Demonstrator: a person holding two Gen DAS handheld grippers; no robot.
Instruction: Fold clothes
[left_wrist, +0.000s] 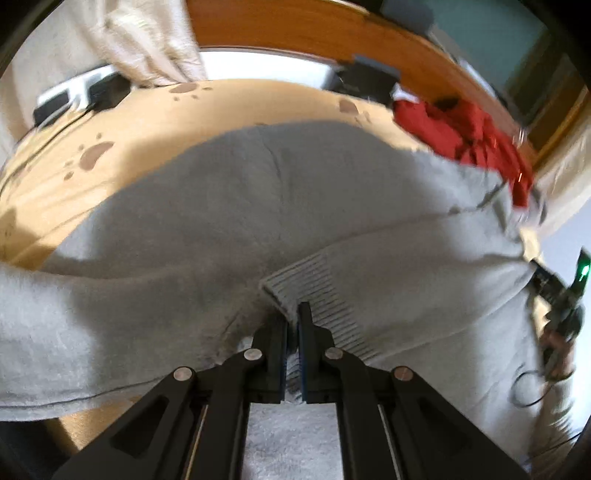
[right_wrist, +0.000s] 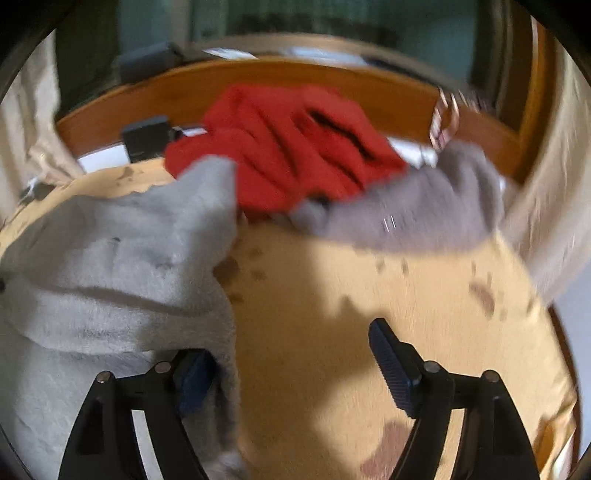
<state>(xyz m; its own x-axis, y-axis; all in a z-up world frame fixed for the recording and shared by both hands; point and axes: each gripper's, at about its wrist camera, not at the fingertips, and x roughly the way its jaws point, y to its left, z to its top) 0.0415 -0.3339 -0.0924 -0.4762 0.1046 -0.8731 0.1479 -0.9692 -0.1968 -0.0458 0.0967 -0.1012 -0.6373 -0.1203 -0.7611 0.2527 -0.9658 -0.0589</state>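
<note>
The grey sweater (left_wrist: 229, 206) lies spread over a bed with a tan, paw-print blanket (left_wrist: 147, 122), filling most of the left wrist view from nine o'clock across to three o'clock. The left gripper (left_wrist: 293, 343) sits at six o'clock in that view with its jaws pressed together on the sweater's ribbed cuff (left_wrist: 314, 288), the knit pinched between the blue pads. A red garment (left_wrist: 465, 136) lies bunched at two o'clock, beyond the sweater, near the wooden bed frame (left_wrist: 295, 29). At three to four o'clock the other handheld device shows at the picture's edge with a green light. In the right wrist view, which is blurred, the right gripper (right_wrist: 291, 369) has its jaws spread wide, with only bare blanket in the gap; its left finger (right_wrist: 192, 380) lies against the sweater's edge at seven o'clock but nothing is clamped. The sweater covers nine o'clock, a further grey part (right_wrist: 424, 206) stretches toward two o'clock, and the red garment sits at twelve o'clock.
</note>
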